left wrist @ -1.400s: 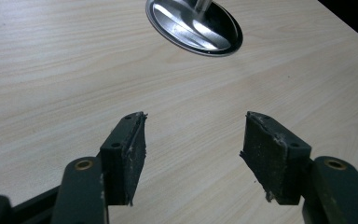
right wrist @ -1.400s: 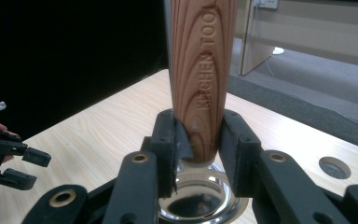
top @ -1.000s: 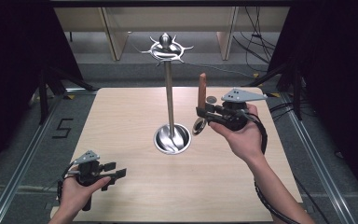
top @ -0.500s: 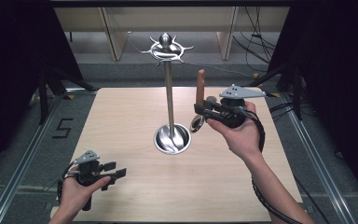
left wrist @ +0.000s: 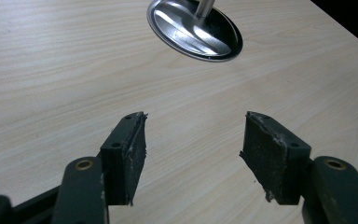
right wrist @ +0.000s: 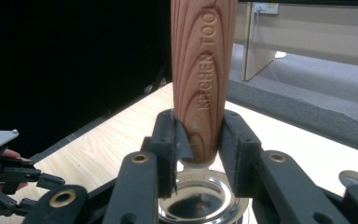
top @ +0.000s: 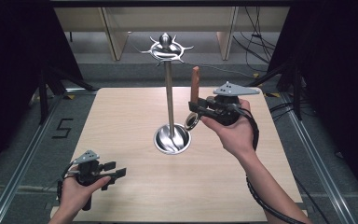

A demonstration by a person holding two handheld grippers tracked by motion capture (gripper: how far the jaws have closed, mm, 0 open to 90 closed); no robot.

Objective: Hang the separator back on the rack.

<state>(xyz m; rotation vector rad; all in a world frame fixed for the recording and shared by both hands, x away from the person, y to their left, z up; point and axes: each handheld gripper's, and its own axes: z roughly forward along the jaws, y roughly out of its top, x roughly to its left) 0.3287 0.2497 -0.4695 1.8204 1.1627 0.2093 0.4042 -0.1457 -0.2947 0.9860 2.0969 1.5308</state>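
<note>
Wooden-handled kitchen tool with a steel ring end (right wrist: 204,79) is clamped upright in right gripper (right wrist: 198,144), at 1 o'clock from tall steel hook stand (top: 169,100); left gripper (left wrist: 193,154) gapes empty.

A wooden table (top: 121,121), pale and smooth, with thin grain lines all along. On it, near the middle, a shiny metal stand (top: 170,105): a round silver base (top: 172,139) flat on the wood, a thin pole straight up, a ring of little hooks at the top. Same round base (left wrist: 194,29) on the pale wood in the left gripper view.
</note>
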